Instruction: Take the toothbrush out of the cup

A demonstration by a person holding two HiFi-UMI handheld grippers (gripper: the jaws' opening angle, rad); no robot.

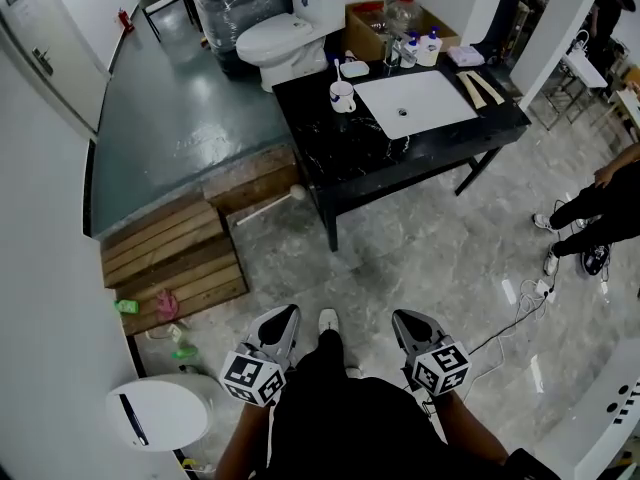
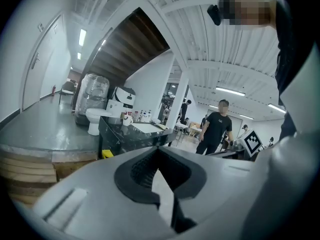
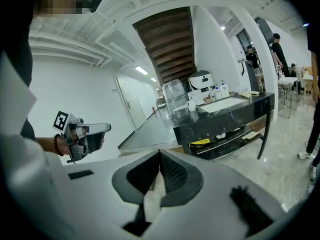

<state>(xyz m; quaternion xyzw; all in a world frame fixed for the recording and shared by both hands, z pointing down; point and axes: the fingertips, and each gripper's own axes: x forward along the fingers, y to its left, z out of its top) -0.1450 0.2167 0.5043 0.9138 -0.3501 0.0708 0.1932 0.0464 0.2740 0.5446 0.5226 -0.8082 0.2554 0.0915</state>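
A white cup (image 1: 342, 96) with a dark pattern stands on the black table (image 1: 350, 153), left of the white basin (image 1: 415, 100). A toothbrush (image 1: 337, 70) stands upright in it. Both grippers are held low, near my body and far from the table. My left gripper (image 1: 285, 314) and my right gripper (image 1: 408, 319) are shut and hold nothing. In the left gripper view the jaws (image 2: 159, 147) meet at their tips, with the cup (image 2: 128, 119) small in the distance. The right gripper view also shows closed jaws (image 3: 160, 152), the far table (image 3: 225, 119) and my left gripper (image 3: 85, 133).
A white toilet (image 1: 276, 40) stands behind the table, next to a cardboard box (image 1: 385, 28) and bottles (image 1: 420, 48). Wooden pallets (image 1: 170, 258) lie on the left, a white lidded bin (image 1: 160, 410) at lower left. A person (image 1: 600, 208) stands at the right; cables (image 1: 520, 313) lie on the floor.
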